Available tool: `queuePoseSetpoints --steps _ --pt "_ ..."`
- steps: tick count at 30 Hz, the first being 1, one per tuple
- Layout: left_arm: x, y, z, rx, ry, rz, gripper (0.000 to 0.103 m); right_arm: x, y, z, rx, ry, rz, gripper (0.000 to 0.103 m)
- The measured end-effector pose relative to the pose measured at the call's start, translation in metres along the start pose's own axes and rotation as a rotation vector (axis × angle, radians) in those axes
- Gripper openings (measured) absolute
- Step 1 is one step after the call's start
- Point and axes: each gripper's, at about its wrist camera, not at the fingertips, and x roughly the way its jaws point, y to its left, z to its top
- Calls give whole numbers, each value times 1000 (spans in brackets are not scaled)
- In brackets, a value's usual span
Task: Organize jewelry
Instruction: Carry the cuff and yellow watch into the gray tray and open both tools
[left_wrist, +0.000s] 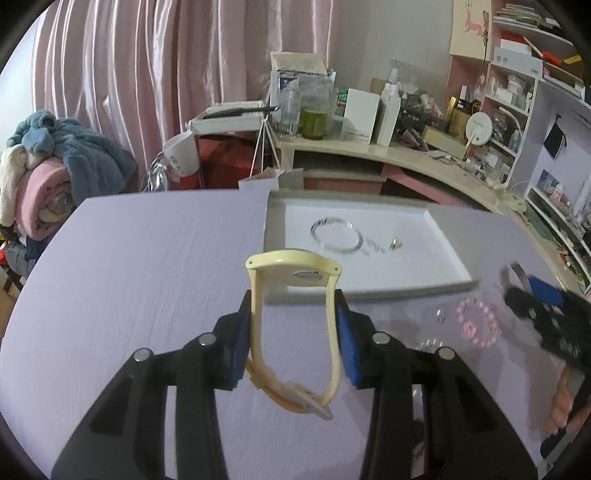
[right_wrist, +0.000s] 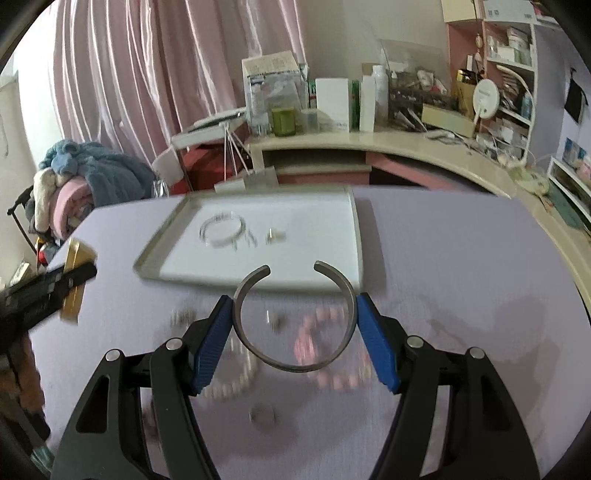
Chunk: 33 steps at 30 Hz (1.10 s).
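Between the blue pads of the left hand-held gripper (left_wrist: 293, 328) sits a cream-yellow watch (left_wrist: 293, 295), strap loop pinched from both sides, case up front, buckle end hanging low toward the camera. It is lifted clear of the lilac worktop (left_wrist: 147, 277), just short of the white tray (left_wrist: 436, 221). Likely light, and the strap looks soft and rubbery: it bows inward under the pads, so it could squirm or rotate. A better hold would be nearer the case, where it is stiff.

The right hand-held gripper (right_wrist: 295, 325) clamps a grey open cuff bangle (right_wrist: 295, 317), pads on its two outer sides, gap facing the tray. It looks like metal, so probably rigid, smooth and slippery; too hard a squeeze may flex the open ends or let it pop out. Holding across the widest part, as now, seems sound.

Already in the tray: a thin silver bracelet (left_wrist: 336, 236) and a small ring-like piece (left_wrist: 395, 243), with some tiny bits beside them too blurred to name. Loose on the worktop: a pink bead bracelet (left_wrist: 476, 321) and a pale bead strand (right_wrist: 236, 373), both floppy and best pinched across the beads. Other small items there are blurred. Both held pieces are near the tray, not yet set down.
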Motion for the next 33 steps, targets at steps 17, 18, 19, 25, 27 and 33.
queuePoseSetpoints --steps 17,18,19,25,27,33 --pt "93 -17 84 13 13 -38 41 148 -6 70 52 137 12 69" --pt "98 -18 85 12 21 -39 41 152 -8 69 55 152 11 70" --pt "102 -18 85 11 26 -41 41 154 -9 69 58 163 11 70" --pt "122 -18 84 4 62 -41 41 145 -21 67 73 170 21 80" --pt "128 -19 83 3 71 -39 41 137 -28 67 89 159 27 80" --pt "150 -28 82 8 100 -27 41 119 -48 63 114 135 17 80"
